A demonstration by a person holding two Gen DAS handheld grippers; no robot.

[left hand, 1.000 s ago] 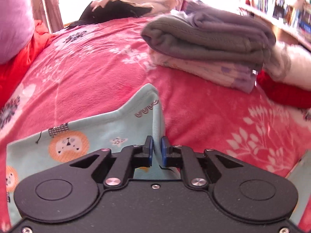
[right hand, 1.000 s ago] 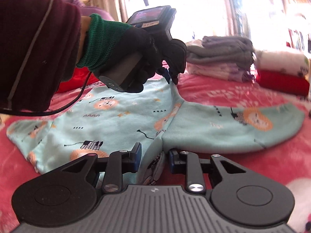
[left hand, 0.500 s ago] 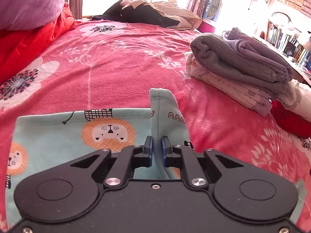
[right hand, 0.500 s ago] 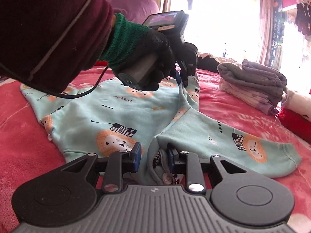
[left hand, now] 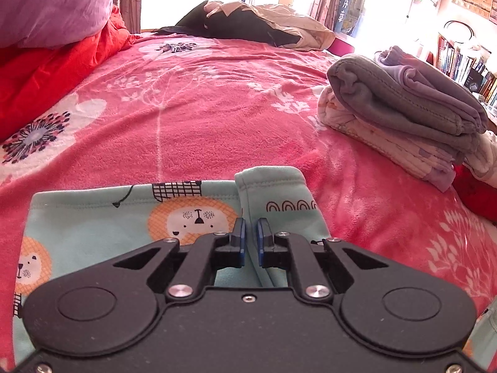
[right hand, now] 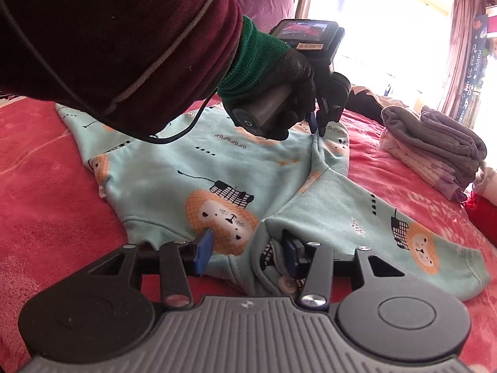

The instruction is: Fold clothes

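Folded stack point(left hand: 403, 115) right of mint garment point(right hand: 217, 171), pink blanket point(left hand: 202, 108) beneath

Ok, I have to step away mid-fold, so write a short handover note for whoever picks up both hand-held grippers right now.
Left hand-held gripper: shut on a raised fold of the mint lion-print top, at its far edge.
Right hand-held gripper: open, fingers either side of the bunched near edge, gripping nothing.
The top lies mostly flat on the pink blanket, one sleeve stretched out to the right.
Done: a folded stack sits further right.
Left: close the right gripper, fold in the side and sleeve, then add the top to the stack.
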